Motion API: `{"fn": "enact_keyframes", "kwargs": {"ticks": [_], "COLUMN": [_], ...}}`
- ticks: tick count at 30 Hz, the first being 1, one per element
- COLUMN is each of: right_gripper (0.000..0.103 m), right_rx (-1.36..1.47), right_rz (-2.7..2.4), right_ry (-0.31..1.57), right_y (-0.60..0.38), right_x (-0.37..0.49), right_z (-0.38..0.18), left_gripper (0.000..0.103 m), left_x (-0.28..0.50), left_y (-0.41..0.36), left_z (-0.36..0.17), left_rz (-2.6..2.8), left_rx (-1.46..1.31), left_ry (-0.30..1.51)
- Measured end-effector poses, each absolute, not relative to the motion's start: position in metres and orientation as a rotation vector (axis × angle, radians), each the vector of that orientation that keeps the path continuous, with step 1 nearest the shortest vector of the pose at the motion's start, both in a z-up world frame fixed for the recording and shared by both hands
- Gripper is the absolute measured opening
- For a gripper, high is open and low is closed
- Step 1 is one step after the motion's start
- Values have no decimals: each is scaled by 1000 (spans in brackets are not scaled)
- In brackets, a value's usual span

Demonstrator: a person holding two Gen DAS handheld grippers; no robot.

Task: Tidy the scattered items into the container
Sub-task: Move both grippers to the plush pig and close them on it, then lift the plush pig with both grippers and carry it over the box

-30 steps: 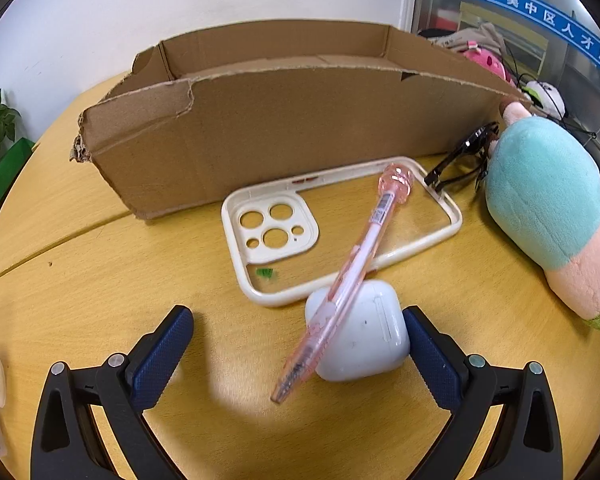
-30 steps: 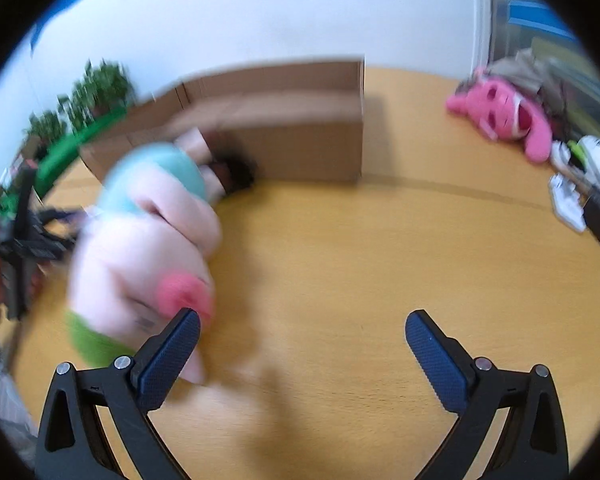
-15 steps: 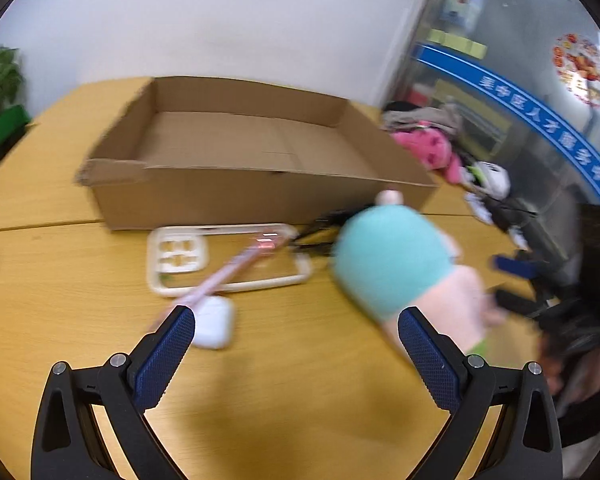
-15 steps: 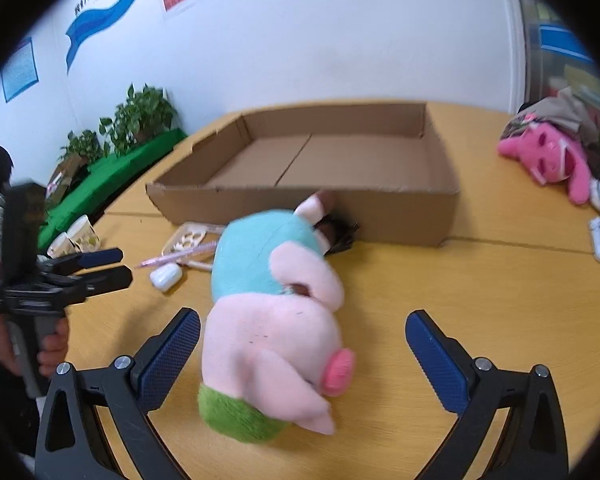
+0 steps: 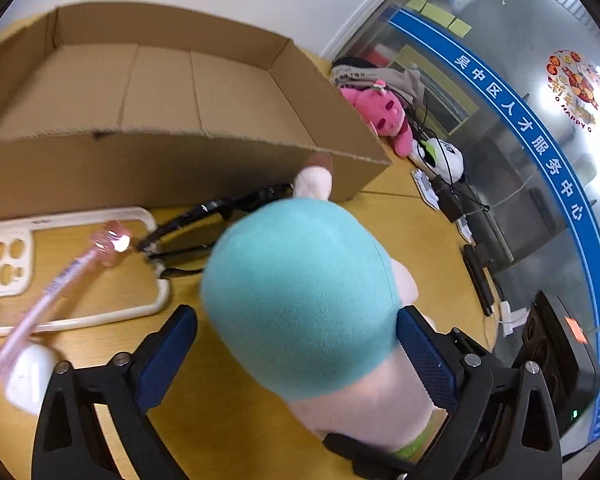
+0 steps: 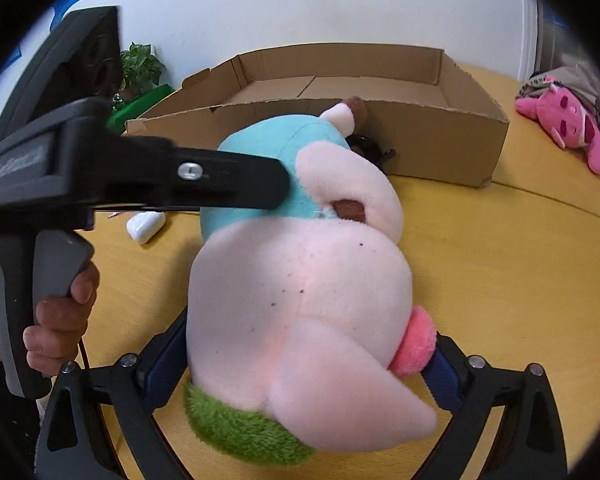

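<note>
A plush pig (image 5: 304,300) with a teal body, pink head and green base lies on the table in front of the open cardboard box (image 5: 172,160). My left gripper (image 5: 296,356) is open around its teal body, with a gap at the left pad. My right gripper (image 6: 300,372) is open around its pink head (image 6: 300,300). The box also shows in the right wrist view (image 6: 440,148). A cream phone case (image 5: 76,272), a pink pen (image 5: 56,284), white earbuds case (image 5: 28,376) and black sunglasses (image 5: 204,224) lie left of the pig.
A pink plush toy (image 5: 380,112) and a white object with cables (image 5: 440,156) lie beyond the box's right end. The pink toy also shows in the right wrist view (image 6: 568,124). A potted plant (image 6: 140,68) stands behind the box's left end.
Both grippers have closed in on the plush pig from opposite ends and now straddle it. The left gripper swung right, away from the earbuds case and pen.
</note>
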State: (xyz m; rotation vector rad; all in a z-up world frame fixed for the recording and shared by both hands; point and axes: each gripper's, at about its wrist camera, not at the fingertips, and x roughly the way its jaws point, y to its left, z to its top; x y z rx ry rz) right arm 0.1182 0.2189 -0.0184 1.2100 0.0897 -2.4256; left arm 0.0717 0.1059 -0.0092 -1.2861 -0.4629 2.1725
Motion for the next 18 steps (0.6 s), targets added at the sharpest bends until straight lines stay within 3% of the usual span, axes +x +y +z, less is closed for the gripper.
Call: {"fn": "enact_keyframes", "kwargs": {"ticks": [8, 18], "right_gripper": [88, 88], "right_rx": [1183, 1178], "right_rz": [-2464, -2437], "right_ry": [154, 214], "right_y": [214, 197], "right_x": [131, 154], "right_z": [-19, -16], "left_gripper": [88, 86], "left_x": [80, 111], "left_y": [107, 93], "left_z": [-8, -4], "left_rz": [2150, 2188], "left_rx": [-1268, -1269], "left_ry": [-487, -501]}}
